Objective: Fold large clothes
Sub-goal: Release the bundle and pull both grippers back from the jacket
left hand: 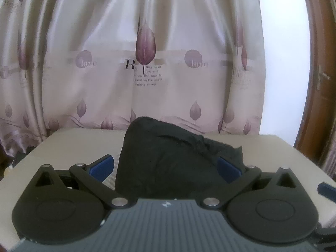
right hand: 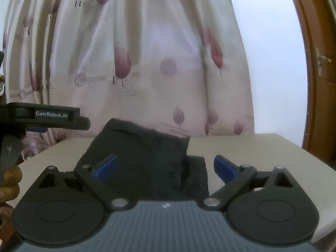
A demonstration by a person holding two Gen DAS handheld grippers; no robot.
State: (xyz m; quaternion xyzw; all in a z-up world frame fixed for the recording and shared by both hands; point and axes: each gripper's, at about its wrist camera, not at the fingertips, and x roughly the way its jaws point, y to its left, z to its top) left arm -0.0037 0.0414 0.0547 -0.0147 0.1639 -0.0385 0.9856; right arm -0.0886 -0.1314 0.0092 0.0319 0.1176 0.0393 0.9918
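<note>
A black garment point(left hand: 168, 157) lies bunched in a heap on the beige table point(left hand: 73, 147). My left gripper point(left hand: 166, 166) is open, its blue pads point(left hand: 103, 167) spread on either side of the heap, just in front of it. In the right wrist view the same black garment point(right hand: 142, 159) lies heaped, with a flat part at its right. My right gripper point(right hand: 166, 168) is open with the cloth between its blue pads point(right hand: 106, 168). The left gripper point(right hand: 52, 119) shows side-on at the left, held by a hand.
A cream curtain with purple leaf prints point(left hand: 145, 63) hangs right behind the table. A brown wooden door point(right hand: 315, 63) with a handle stands at the right. The table's right edge point(right hand: 294, 147) lies close to the door.
</note>
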